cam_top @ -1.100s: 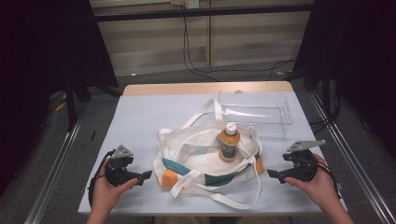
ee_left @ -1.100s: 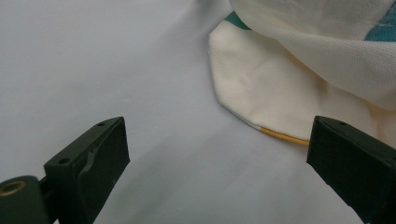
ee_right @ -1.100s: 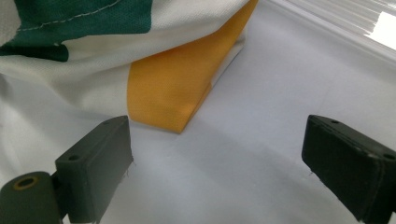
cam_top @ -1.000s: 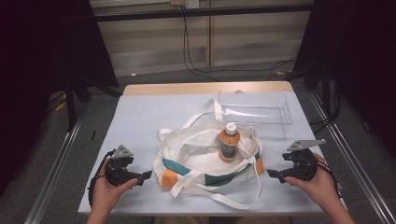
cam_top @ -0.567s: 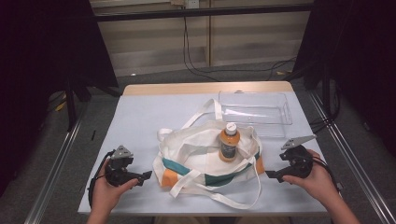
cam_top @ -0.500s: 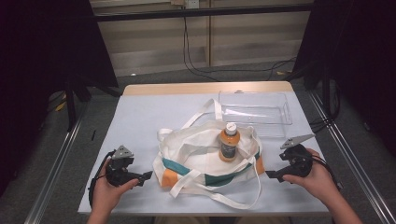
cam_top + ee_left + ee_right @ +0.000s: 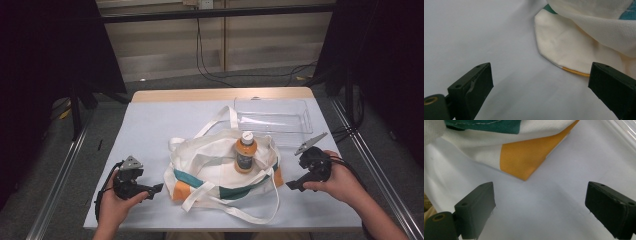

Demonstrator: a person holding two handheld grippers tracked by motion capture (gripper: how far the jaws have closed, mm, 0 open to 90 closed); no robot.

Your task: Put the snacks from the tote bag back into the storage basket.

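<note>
So the cream canvas tote bag with teal and orange panels (image 7: 220,170) lies slumped mid-table, an orange plastic bottle with a white cap (image 7: 245,153) standing on it; left gripper (image 7: 150,190) and right gripper (image 7: 295,184) sit either side, both spread wide and empty; I'd guess the cloth's soft and floppy, so pinch a hem or strap; the bottle looks tippy.

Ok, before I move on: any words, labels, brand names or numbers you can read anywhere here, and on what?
Bottle standing on the tote bag: it has a dark label, but the print is too small and blurred to read.
Tote bag: white, green and orange panels, with no lettering on the parts seen in the high view and both gripper views.
Clear tray: no markings visible.
Nothing legible elsewhere.
</note>
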